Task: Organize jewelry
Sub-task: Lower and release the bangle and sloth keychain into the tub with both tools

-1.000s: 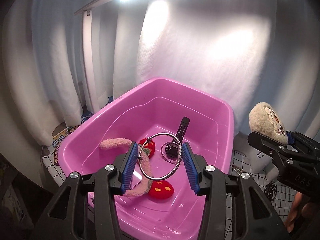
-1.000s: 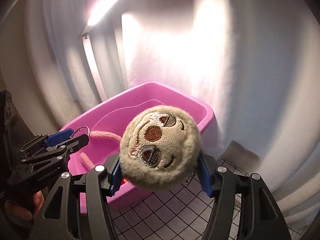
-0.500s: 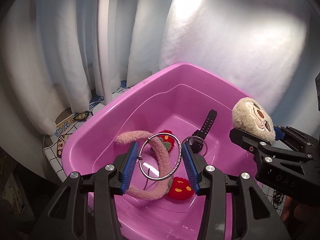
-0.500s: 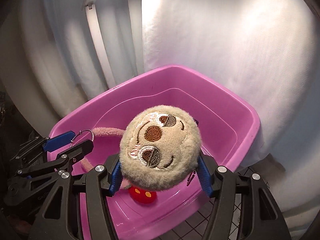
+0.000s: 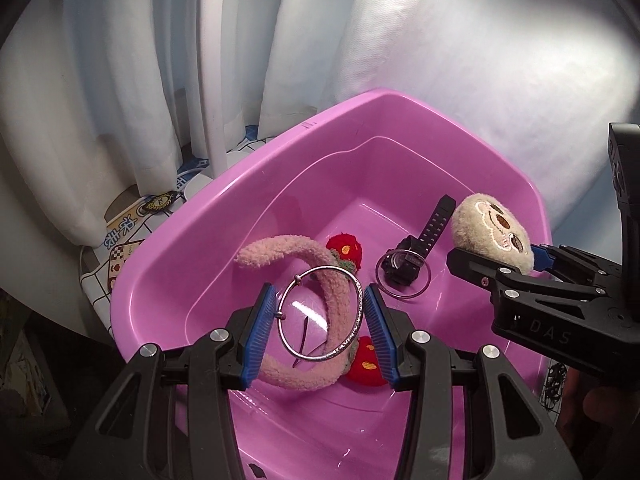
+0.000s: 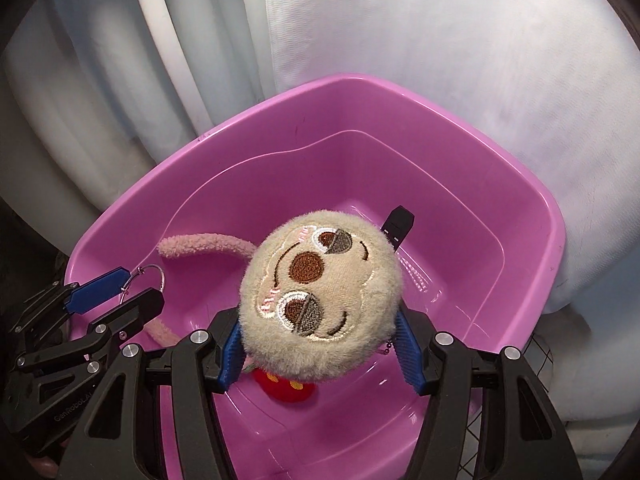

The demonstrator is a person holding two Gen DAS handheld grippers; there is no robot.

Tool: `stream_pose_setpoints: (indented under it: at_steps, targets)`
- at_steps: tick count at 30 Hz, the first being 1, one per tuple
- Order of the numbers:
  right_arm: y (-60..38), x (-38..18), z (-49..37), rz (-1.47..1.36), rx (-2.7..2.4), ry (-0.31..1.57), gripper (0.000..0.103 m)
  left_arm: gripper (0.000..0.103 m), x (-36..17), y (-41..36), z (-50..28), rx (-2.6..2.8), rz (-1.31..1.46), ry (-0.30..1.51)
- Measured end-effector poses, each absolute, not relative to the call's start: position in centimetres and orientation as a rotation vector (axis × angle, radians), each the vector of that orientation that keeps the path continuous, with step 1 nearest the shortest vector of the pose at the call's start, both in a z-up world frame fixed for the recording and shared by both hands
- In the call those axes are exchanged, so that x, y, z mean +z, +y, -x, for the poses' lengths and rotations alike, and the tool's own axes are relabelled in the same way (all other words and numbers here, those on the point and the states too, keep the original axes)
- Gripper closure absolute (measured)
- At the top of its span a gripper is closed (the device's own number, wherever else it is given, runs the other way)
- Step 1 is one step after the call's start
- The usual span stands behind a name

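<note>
Fuzzy round plush [image 6: 320, 304], thin metal bangle [image 5: 320, 314]

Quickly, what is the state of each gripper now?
Left gripper: closed on the silver bangle.
Right gripper: closed on the plush face charm.

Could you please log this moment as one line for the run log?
left hand-held gripper: shut on silver bangle | right hand-held gripper: shut on plush charm | both above pink tub | in tub: watch, pink headband
</note>
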State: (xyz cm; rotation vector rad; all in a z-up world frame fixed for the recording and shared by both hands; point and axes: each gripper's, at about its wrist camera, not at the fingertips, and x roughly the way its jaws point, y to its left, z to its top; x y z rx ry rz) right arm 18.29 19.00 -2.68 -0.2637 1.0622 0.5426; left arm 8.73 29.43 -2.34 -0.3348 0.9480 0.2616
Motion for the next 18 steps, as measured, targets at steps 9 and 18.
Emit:
stream_pose_setpoints:
  at_steps: [9,18]
  targets:
    - [19.8,-3.4,-19.6,0.286,0.509,1.102,0.043,0.058,-3.3,29.7,-9.6,0.254,0.343,0.991]
    - [20.2,-3.4,-19.5,0.313,0.502,1.126,0.043,0.058,-3.5,29.6,-9.8,0.251,0.343,1.002]
